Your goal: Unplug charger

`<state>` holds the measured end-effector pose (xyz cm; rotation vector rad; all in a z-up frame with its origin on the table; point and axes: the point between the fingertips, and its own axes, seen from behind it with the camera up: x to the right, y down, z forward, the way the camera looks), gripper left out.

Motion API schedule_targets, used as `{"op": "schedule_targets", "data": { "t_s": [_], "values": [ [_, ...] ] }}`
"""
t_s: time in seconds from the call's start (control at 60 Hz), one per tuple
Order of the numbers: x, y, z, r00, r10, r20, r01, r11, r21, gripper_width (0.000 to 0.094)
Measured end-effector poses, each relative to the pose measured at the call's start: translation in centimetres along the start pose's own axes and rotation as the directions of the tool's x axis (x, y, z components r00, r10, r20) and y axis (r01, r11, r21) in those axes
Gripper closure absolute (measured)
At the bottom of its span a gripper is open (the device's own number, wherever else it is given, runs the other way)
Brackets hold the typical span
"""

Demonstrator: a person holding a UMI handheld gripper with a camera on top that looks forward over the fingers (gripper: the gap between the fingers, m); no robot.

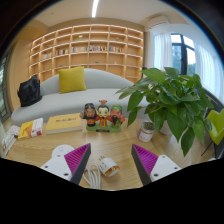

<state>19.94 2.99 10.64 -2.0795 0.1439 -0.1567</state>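
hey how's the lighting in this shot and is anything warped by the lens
Gripper view: bright and even, lit by a ceiling strip light and a glaring window; the fisheye lens bows the bookshelf and sofa; the open gripper frames a white object, too blurred to name.

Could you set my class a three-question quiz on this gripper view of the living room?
1. True or false: the gripper has its fingers shut on a charger.
2. What stands on the table just right of the small figurines? A) a lamp B) a potted plant C) a kettle
3. Fill in: the cushion on the sofa in front of the bookshelf is ____ in colour.

Key: 1 false, the fingers stand open with nothing gripped; 2 B, the potted plant; 3 yellow, the yellow cushion.
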Motion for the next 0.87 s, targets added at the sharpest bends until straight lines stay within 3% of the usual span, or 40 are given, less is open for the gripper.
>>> {"op": "schedule_targets", "data": {
  "t_s": [0.5, 0.867],
  "values": [
    [-4.3, 4.5, -24.3, 0.996, -0.068, 0.05, 0.066, 0.997, 0.043, 0.0082],
    [-4.8, 5.7, -28.9, 0.997, -0.076, 0.031, 0.074, 0.995, 0.071, 0.0082]
  ]
}}
